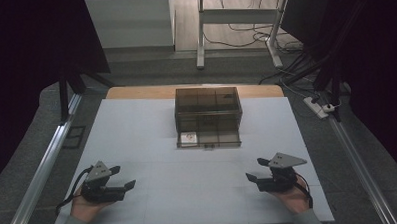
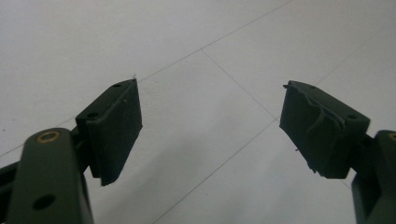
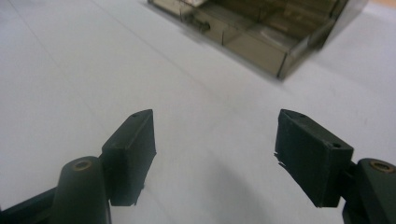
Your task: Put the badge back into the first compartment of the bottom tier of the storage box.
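Note:
A smoky see-through box stands at the middle back of the white table sheet. Its low drawer is pulled out toward me, and a small white item lies in the drawer's left compartment. My left gripper rests at the front left, held in a hand, open with nothing between its fingers. My right gripper sits at the front right, also open and empty. In the right gripper view the drawer lies ahead of that gripper, well apart from it.
Metal rails run along both sides of the table. A desk frame with cables stands on the floor beyond, and a power strip lies at the right. Dark curtains flank the scene.

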A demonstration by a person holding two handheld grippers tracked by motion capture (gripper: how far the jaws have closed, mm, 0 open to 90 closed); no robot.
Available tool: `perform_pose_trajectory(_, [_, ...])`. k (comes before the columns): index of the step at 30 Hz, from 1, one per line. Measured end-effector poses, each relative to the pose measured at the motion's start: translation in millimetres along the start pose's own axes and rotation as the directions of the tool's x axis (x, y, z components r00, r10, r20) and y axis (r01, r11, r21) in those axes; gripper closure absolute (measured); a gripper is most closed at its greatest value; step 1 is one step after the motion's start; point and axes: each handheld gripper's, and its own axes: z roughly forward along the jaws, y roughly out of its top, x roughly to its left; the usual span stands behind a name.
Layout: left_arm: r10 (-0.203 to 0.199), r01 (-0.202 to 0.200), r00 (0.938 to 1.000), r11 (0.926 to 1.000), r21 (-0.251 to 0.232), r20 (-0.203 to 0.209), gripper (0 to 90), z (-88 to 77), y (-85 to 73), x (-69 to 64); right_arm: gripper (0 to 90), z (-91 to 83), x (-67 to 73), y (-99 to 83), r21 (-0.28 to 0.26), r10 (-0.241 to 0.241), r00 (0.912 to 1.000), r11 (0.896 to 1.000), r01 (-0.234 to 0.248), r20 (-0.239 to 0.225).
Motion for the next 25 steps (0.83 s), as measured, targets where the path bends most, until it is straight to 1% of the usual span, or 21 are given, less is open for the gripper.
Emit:
perform_pose_trajectory(3, [0.002,-0.002,1.0,1.0,0.002,0.001,20.3,0.7,-0.3,-0.7,28.5,-2.2,-1.5,-9.1,0.022,0.001,0.9999,1.0,-0.001,0.015])
perform_pose_trajectory(4, [0.003,-0.003,1.0,1.0,0.003,0.001,20.3,0.7,-0.4,-0.9,28.6,-3.4,-2.4,-10.2,0.014,0.01,0.9998,1.0,-0.011,0.015])
perform_pose_trajectory(7, [0.004,-0.004,1.0,1.0,0.004,0.001,20.3,0.9,-0.8,-1.4,28.6,-7.6,-5.0,-10.0,0.002,0.012,0.9995,1.0,-0.012,0.031])
perform_pose_trajectory(10, [0.006,-0.006,1.0,0.9999,0.009,0.004,20.4,1.8,-0.9,-1.9,28.6,-9.3,-7.4,-9.6,-0.004,-0.003,0.9989,1.0,0.003,0.046])
perform_pose_trajectory(14, [0.007,-0.007,1.0,0.9999,0.014,0.001,20.3,3.0,-1.2,-2.5,28.7,-10.3,-9.5,-10.4,-0.009,-0.007,0.9992,1.0,0.007,0.038])
perform_pose_trajectory(20, [-0.001,0.001,1.0,1.0,0.008,0.001,20.3,2.5,-0.4,-1.4,28.5,-9.7,-9.4,-10.7,-0.011,-0.014,0.9997,1.0,0.014,0.021])
perform_pose_trajectory(25, [0.001,-0.001,1.0,0.9999,0.01,0.0,20.3,2.9,-0.4,-1.4,27.4,-10.3,-9.4,-10.5,-0.02,-0.017,0.9996,1.0,0.018,0.021])
